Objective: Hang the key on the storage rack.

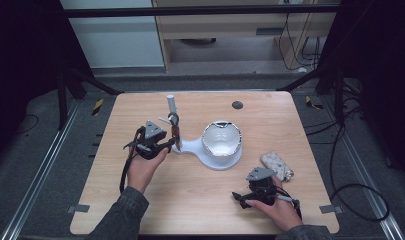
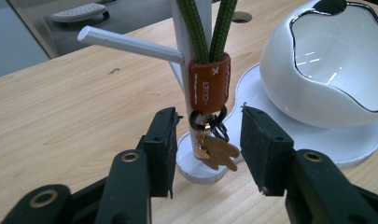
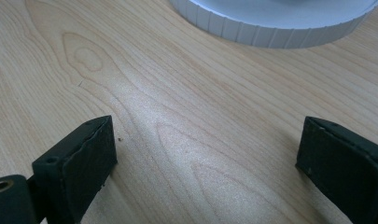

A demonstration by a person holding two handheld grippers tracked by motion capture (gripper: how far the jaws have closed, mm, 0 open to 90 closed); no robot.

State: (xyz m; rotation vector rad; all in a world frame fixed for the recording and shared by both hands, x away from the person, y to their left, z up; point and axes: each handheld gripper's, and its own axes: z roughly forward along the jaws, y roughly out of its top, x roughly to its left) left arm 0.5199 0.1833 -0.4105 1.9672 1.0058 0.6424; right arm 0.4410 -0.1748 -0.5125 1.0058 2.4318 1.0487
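Left gripper (image 2: 207,144) jaws apart flanking keychain (image 2: 210,84); tag writing unreadable.

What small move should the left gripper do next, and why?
Probably ease the left gripper a little forward and close it on the keychain. Its jaws stand open on either side of the gold charm that hangs below the brown leather tab, without touching it. The green cord loop hangs on the white stand, so a grip likely comes before any lifting.

A small patterned pouch (image 1: 277,165) is seen lying on the wooden table (image 1: 200,210), near its right edge
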